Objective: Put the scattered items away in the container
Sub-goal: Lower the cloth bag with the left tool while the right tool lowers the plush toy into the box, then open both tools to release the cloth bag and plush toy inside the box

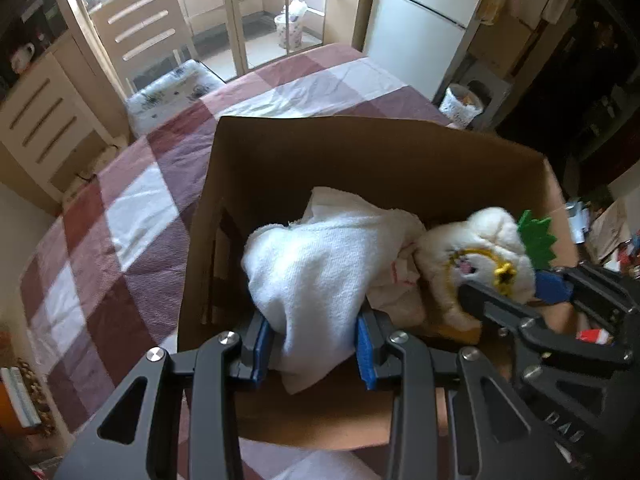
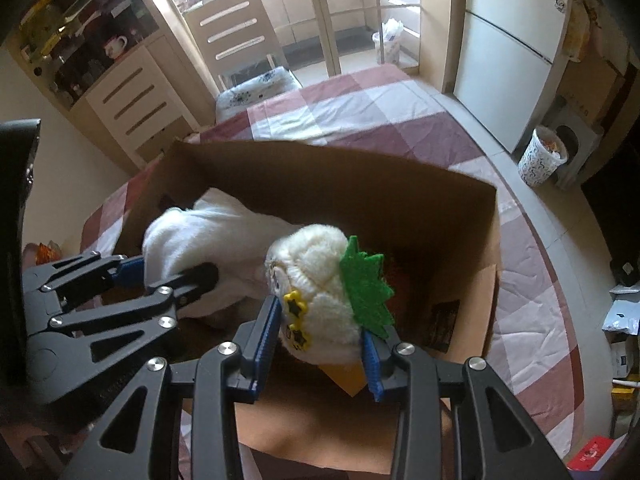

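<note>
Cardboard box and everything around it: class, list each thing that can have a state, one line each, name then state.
Cardboard box: open at the top, upright on the checked tablecloth.
White towel: crumpled, held over the box.
Plush toy: held over the box, beside the towel.
Left gripper: shut on the towel.
Right gripper: shut on the plush toy.
Chair: upright beyond the table.
</note>
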Motion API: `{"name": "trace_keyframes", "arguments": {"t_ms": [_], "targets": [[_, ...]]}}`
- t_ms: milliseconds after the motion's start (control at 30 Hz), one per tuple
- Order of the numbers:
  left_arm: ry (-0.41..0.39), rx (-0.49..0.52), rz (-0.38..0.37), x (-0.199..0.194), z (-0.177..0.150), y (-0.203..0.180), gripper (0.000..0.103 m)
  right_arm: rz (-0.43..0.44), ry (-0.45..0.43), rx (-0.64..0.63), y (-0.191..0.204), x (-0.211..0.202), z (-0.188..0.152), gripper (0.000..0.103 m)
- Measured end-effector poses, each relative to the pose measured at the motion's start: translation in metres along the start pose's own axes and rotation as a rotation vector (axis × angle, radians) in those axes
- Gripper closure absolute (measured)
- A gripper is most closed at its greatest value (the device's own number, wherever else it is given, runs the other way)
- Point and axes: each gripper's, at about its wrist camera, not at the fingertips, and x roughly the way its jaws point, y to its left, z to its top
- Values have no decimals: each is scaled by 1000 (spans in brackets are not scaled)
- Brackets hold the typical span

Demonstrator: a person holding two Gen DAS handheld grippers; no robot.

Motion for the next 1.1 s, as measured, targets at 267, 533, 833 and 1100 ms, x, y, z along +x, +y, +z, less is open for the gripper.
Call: {"name": "trace_keyframes", "arguments": {"t_ms": [267, 533, 833, 1100], "targets": [[-2, 16, 28, 2, 0, -2, 65, -13, 12, 8, -9, 3, -1, 65], [-10, 12, 24, 0, 0, -2, 51, 38, 7, 38, -9, 0, 3, 63], [-49, 16, 35, -17, 4, -2, 36, 59, -23, 70, -15, -19, 11, 59], [-67, 18, 43, -28, 3, -3, 36, 58, -50, 75, -18, -39, 14, 59]]}}
